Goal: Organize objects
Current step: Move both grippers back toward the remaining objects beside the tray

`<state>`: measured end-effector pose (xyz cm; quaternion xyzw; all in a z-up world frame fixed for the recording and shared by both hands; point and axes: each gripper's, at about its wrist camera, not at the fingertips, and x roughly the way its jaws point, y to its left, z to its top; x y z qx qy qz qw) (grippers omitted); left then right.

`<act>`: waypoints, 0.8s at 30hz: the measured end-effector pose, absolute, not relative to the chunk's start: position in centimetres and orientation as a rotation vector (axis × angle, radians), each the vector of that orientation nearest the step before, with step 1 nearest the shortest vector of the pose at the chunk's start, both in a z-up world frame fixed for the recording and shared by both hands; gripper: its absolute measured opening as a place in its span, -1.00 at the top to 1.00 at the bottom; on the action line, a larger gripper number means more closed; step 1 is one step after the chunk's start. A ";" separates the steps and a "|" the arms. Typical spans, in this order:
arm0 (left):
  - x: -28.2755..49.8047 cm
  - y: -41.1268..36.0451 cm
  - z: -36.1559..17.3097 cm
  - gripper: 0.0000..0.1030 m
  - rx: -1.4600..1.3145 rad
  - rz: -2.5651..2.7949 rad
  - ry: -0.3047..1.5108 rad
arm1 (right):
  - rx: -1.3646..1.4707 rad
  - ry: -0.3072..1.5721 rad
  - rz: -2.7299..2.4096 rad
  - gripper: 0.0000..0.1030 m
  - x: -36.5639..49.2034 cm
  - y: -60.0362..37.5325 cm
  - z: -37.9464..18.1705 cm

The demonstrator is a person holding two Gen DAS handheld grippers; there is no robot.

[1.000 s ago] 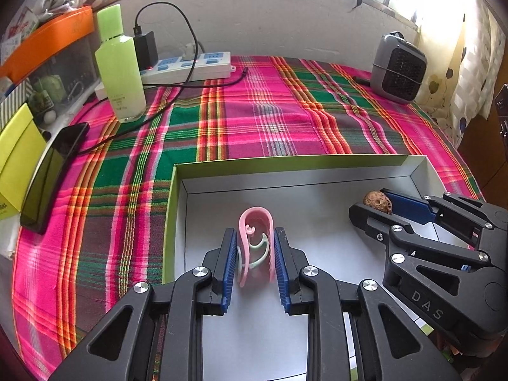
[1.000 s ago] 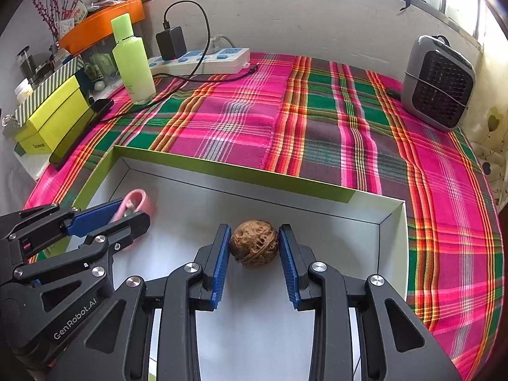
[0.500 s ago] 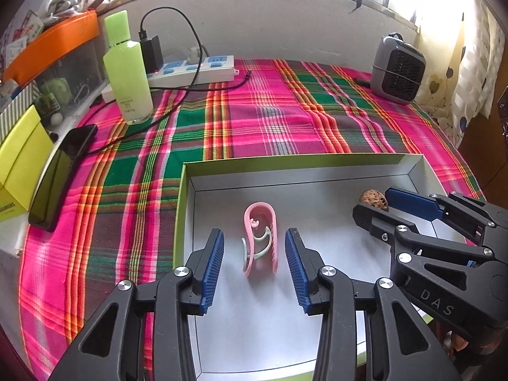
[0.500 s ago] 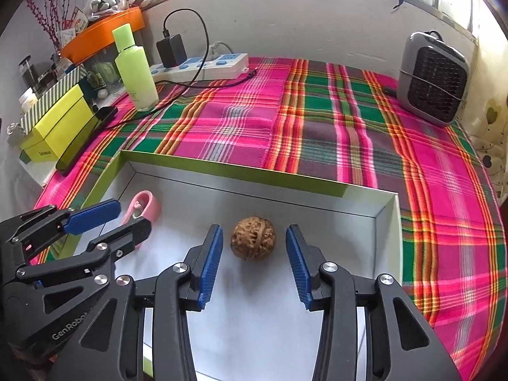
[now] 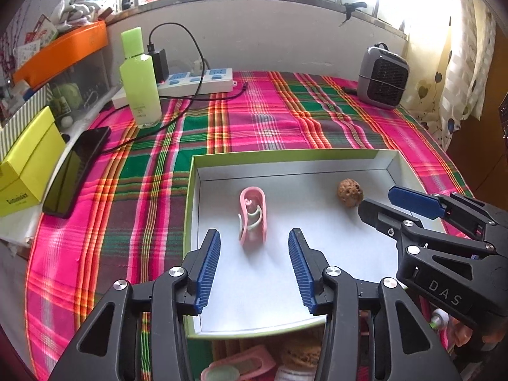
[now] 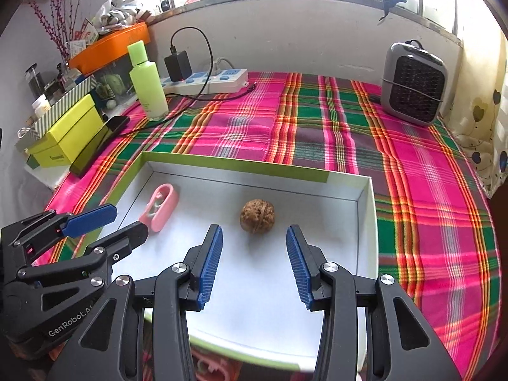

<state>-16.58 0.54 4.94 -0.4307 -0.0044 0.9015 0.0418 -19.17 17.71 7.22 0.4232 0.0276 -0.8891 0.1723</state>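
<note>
Left gripper (image 5: 254,244) jaws opening, spread, nothing pinched; pink clip (image 5: 252,219) lies just ahead at 12 o'clock, untouched. Right gripper (image 6: 254,241) jaws spread, empty; walnut (image 6: 257,216) at 12 o'clock, just clear of the pads. Both items sit apart in the shallow white box (image 5: 285,157), clip at 9 o'clock side, walnut at 3. Box rests on plaid cloth (image 6: 412,174).
</note>
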 end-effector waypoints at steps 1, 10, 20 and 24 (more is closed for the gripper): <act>-16.2 0.5 5.1 0.15 -1.311 2.759 -0.015 | 1.192 0.079 -2.528 0.16 -18.9 17.8 7.3; -13.4 0.1 6.1 0.15 -1.261 2.794 -0.023 | 1.127 0.080 -2.562 0.16 -15.7 18.7 8.5; -9.8 -1.7 6.1 0.14 -1.244 2.825 -0.061 | 1.099 0.069 -2.580 0.16 -11.9 20.5 8.6; -8.7 -2.5 5.9 0.14 -1.242 2.835 -0.082 | 1.089 0.079 -2.607 0.16 -10.6 21.4 8.6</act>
